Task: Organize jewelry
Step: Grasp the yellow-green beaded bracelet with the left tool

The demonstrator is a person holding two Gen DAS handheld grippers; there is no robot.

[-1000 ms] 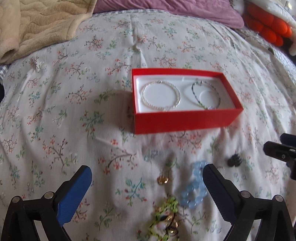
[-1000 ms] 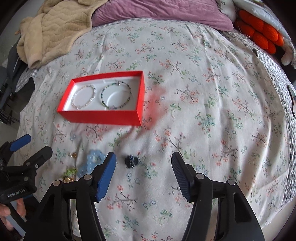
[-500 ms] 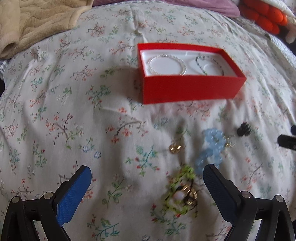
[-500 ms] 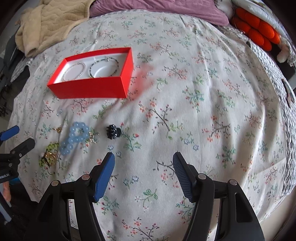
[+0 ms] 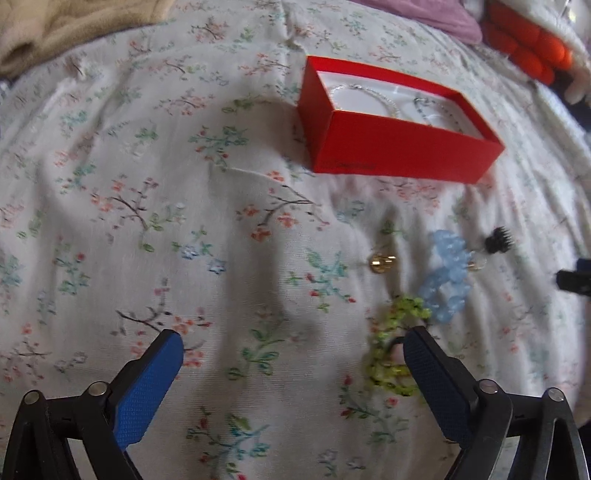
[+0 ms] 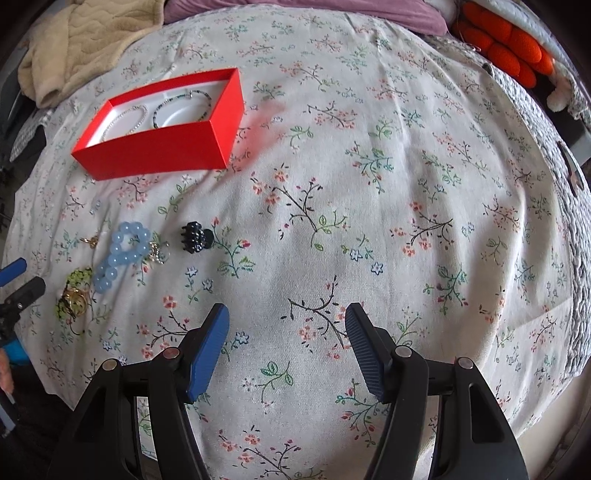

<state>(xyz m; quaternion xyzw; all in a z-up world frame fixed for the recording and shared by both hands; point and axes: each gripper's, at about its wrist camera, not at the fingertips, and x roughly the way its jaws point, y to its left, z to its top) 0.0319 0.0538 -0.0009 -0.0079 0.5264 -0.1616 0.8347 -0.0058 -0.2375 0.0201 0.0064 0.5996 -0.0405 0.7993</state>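
A red box (image 5: 399,147) (image 6: 159,147) on the floral bedspread holds a silver bracelet (image 6: 127,116) and a dark beaded bracelet (image 6: 183,107). In front of it lie a light blue bead bracelet (image 5: 447,280) (image 6: 120,254), a green bead bracelet (image 5: 391,343) (image 6: 75,291) with a gold ring, a small gold piece (image 5: 382,262), a small silver piece (image 6: 159,253) and a black hair claw (image 5: 498,242) (image 6: 195,238). My left gripper (image 5: 291,354) is open and empty, its right finger beside the green bracelet. My right gripper (image 6: 288,332) is open and empty, to the right of the jewelry.
A beige blanket (image 6: 81,48) lies at the back left, a purple pillow (image 6: 332,11) at the back, an orange plush (image 6: 506,48) at the back right. The bed edge runs along the right side (image 6: 576,258).
Both grippers have pulled back and lowered toward the bed. The left view has swung left, so the loose jewelry now sits at its right finger. The jewelry has not moved.
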